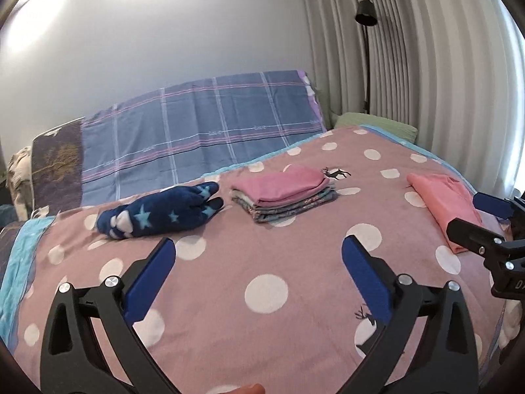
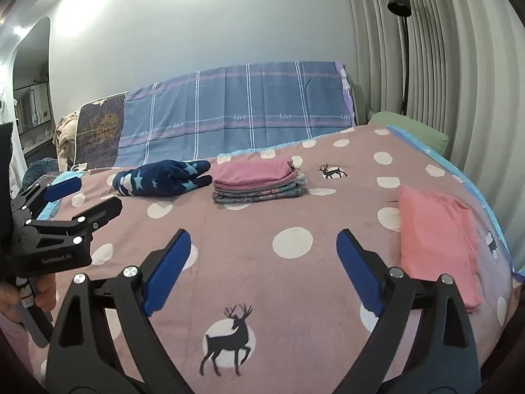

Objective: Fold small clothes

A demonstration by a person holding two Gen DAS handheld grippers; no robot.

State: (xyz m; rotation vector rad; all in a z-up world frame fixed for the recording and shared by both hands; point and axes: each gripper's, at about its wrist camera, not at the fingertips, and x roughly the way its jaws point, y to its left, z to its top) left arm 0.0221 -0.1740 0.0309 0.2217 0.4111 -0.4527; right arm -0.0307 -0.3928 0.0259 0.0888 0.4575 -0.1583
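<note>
Above, both grippers hung over a bed covered by a mauve blanket (image 1: pixel 295 229) printed with white dots and dark deer. The left gripper (image 1: pixel 259 256) had its blue-padded fingers (image 1: pixel 151 279) spread wide, with nothing between them but the blanket below. The right gripper (image 2: pixel 262 249) likewise stood with its fingers (image 2: pixel 167 272) fully apart and empty; its tip also entered the left wrist view at the right edge. A hand (image 2: pixel 42 292) gripped the handle of the left gripper at the left edge of the right wrist view.

Three groups of clothes lay on the blanket. A stack of folded clothes (image 1: pixel 283 197), topped by a pink piece, sat near the middle, towards the headboard. Just beside it, to the left, lay a navy fleece garment with pale stars (image 1: pixel 157 211), loosely bundled. A folded salmon-pink garment (image 2: pixel 439 243) rested well apart, near the right edge of the bed.

A blue plaid cloth (image 1: pixel 203 131) draped the headboard; a black floor lamp (image 2: pixel 400 3) stood before pleated curtains (image 2: pixel 459 82).
</note>
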